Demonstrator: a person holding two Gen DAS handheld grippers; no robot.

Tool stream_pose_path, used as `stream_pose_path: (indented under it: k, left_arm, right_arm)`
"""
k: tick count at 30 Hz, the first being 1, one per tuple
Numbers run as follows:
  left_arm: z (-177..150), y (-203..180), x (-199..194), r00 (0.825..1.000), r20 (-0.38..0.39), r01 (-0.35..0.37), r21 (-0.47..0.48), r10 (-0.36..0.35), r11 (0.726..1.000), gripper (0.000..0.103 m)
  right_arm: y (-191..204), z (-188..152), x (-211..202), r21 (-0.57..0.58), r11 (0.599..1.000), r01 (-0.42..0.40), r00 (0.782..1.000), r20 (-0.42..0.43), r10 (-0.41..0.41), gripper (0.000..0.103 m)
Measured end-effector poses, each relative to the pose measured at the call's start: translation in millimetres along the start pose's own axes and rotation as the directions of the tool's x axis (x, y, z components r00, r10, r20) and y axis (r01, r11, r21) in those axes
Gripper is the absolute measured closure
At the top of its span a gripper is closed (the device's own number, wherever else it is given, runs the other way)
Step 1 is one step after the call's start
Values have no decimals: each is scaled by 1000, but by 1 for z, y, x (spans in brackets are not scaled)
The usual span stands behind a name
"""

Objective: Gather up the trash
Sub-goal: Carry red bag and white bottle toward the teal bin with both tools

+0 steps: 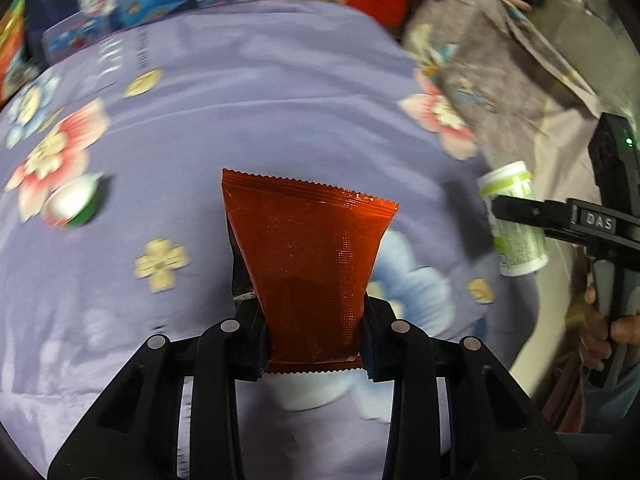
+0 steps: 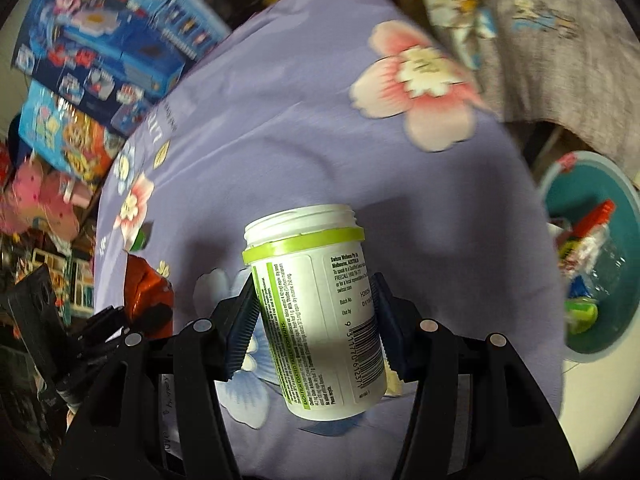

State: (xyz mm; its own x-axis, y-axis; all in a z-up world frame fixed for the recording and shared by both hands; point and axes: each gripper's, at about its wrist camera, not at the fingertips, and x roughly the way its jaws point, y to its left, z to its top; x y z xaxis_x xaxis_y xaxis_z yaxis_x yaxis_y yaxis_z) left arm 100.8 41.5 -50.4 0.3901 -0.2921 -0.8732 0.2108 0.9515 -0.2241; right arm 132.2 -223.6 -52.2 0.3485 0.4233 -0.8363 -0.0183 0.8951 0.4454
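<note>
Sideways, basin beside bedspread edge.

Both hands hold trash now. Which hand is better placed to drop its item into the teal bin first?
Probably the right. In the right wrist view the teal bin lies just beside the right gripper, which is shut on the white bottle. The left gripper, holding the red wrapper, shows no bin in its view.

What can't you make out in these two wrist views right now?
- Small round white and green object on the purple floral cloth: motion-blurred in the left wrist view.
- Contents of the teal plastic bin: blurred, cut off by the right wrist view's edge.
- Red foil packet: printed side faces away.
- White and green lidless plastic bottle: inside unseen.
</note>
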Motion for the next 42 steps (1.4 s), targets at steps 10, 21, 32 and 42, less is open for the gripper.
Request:
stream_pose_path:
  k: [10,21,32,42]
  left_arm:
    - [15,-84,1,1000,-3,22,165,-22,986,68]
    - [28,-164,15,999,-19,38,292,-34,956,68]
    - [38,-246,41,995,-59,100,419,-83,903,68]
    - [40,-319,93,982,-138,180,506,-127,844,68]
  right_arm:
    - [-77,-13,-64,133,991,-12,991,135,-6,50]
    - [-140,-25,-112,219,975,-19,977,214,-29,50]
    - [-209,-46,-160,352,936,-13,950,296,-98,50]
    - [-258,-61,-157,453,891,10,954,264,-145,50]
